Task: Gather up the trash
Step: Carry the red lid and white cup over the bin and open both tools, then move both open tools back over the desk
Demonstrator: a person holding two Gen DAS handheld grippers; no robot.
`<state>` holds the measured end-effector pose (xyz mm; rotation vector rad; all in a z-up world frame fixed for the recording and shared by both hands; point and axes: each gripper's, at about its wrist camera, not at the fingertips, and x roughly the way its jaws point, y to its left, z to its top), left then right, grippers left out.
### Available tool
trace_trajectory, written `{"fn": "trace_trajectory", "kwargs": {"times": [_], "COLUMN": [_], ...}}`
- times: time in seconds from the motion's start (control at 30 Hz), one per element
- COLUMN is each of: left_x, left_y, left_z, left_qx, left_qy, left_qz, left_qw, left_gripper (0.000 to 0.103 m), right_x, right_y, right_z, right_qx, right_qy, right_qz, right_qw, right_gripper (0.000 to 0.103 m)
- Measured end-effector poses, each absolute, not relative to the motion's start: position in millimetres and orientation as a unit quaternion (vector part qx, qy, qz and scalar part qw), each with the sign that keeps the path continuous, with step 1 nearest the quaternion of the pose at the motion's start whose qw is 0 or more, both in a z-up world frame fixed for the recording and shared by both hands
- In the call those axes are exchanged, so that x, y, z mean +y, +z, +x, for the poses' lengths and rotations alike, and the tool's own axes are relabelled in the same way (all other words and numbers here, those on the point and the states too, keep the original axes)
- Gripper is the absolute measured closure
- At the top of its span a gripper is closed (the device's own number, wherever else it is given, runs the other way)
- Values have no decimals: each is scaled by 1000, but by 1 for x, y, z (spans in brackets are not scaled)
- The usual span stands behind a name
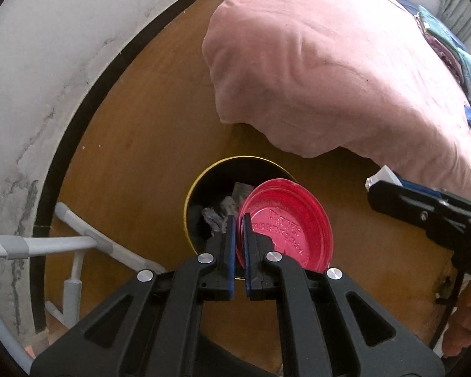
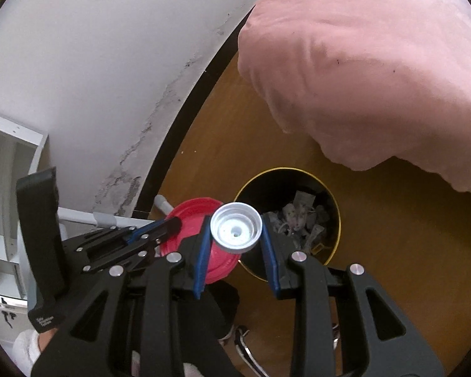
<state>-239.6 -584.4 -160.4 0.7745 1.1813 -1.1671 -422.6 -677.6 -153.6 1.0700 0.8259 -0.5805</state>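
Blue-padded jaws are hovering over a bedroom trash bin (image 1: 201, 188) as I am steering two lids toward it.

Clenched on the rim of a red plastic lid (image 1: 287, 220), my left gripper (image 1: 239, 231) is holding it edge-on, partly above the bin's yellow rim and partly over the wooden floor (image 1: 135, 132). I am judging that a release from here could send the lid onto the rim and rolling off under the pink blanket (image 1: 329, 62). My right gripper (image 2: 235, 235) is grasping a white bottle cap (image 2: 236, 228) across its width, jaws partly spread, and is sitting near the bin's left edge rather than above the crumpled paper (image 2: 298, 220) inside. I am seeing the two grippers crowding each other, so a bump could knock the cap loose.
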Motion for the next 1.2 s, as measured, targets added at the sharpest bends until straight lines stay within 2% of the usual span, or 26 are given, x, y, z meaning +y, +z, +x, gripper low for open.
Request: {"fn": "trace_trajectory", "kwargs": {"times": [0.23, 0.27, 0.3, 0.33, 0.37, 0.6, 0.67, 0.8, 0.97, 1.1, 1.2], "left_x": [-583, -583, -584, -583, -582, -573, -565, -537, -465, -377, -275], "left_y": [-152, -151, -151, -151, -148, -111, -82, -16, 63, 90, 96], "left_z": [-241, -243, -243, -243, -243, -255, -264, -273, -233, -161, -93], "left_qx": [513, 513, 517, 517, 506, 459, 434, 364, 269, 273, 293], "left_qy": [-504, -504, -507, -508, -505, -529, -547, -573, -504, -425, -319], "left_qz": [331, 332, 329, 327, 327, 316, 305, 289, 260, 209, 170], "left_qw": [611, 610, 606, 607, 618, 640, 648, 675, 778, 837, 885], "left_gripper": [99, 92, 63, 38, 6, 6, 6, 6, 6, 6, 6], "right_x": [-675, -676, -676, -675, -674, -680, -680, -681, -677, -659, -642], "right_y": [-147, -147, -144, -139, -132, -105, -92, -79, -82, -69, -54], "right_z": [-428, -428, -428, -429, -431, -456, -471, -489, -473, -440, -418], "right_qx": [366, 362, 359, 354, 345, 288, 265, 261, 291, 323, 322], "right_qy": [-251, -245, -244, -251, -261, -329, -379, -461, -466, -464, -468], "right_qz": [508, 512, 512, 504, 492, 470, 451, 419, 400, 338, 316], "right_qw": [739, 740, 741, 747, 755, 767, 763, 737, 734, 752, 760], "right_gripper": [73, 64, 37, 23, 13, 12, 7, 7, 7, 7, 7]}}
